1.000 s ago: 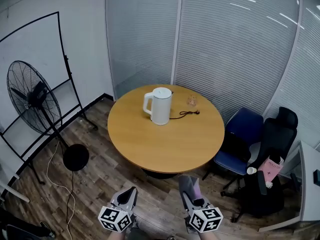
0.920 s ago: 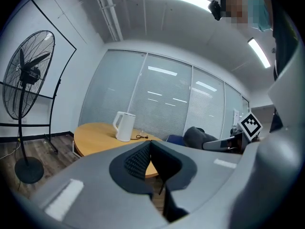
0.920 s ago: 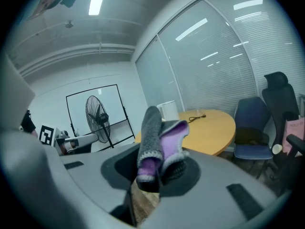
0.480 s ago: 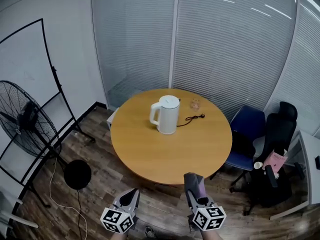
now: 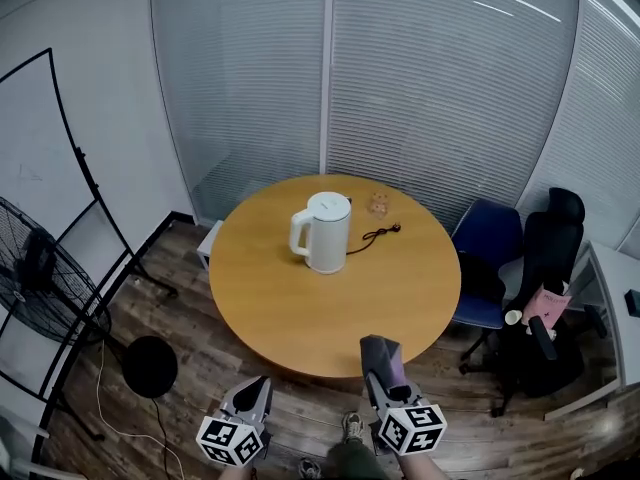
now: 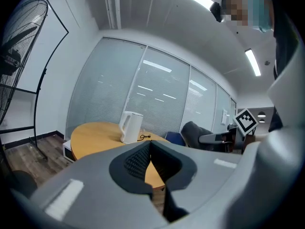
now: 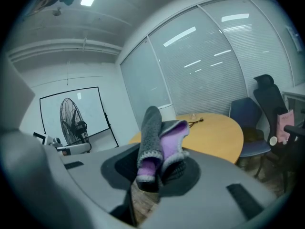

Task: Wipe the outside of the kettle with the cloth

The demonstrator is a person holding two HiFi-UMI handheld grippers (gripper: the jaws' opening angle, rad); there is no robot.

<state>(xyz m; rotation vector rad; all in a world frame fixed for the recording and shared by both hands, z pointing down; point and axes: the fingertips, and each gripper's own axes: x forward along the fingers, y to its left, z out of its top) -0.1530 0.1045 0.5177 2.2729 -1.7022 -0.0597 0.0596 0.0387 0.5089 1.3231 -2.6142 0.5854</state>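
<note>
Both face the kettle (image 5: pixel 322 233): left gripper (image 6: pixel 150 151) pressed together, right gripper (image 7: pixel 155 174) pinching cloth (image 7: pixel 156 135).

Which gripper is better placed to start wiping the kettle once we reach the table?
Right, likely. The right gripper is shut on the grey-purple cloth; the left gripper is shut and empty. Both hang short of the table bearing the kettle.

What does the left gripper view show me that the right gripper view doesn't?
Only the left gripper view: the whole kettle and the left gripper, shut and empty. Only the right gripper view: the right gripper shut on the cloth, which mostly hides the kettle. Both: the round table and the fan.
</note>
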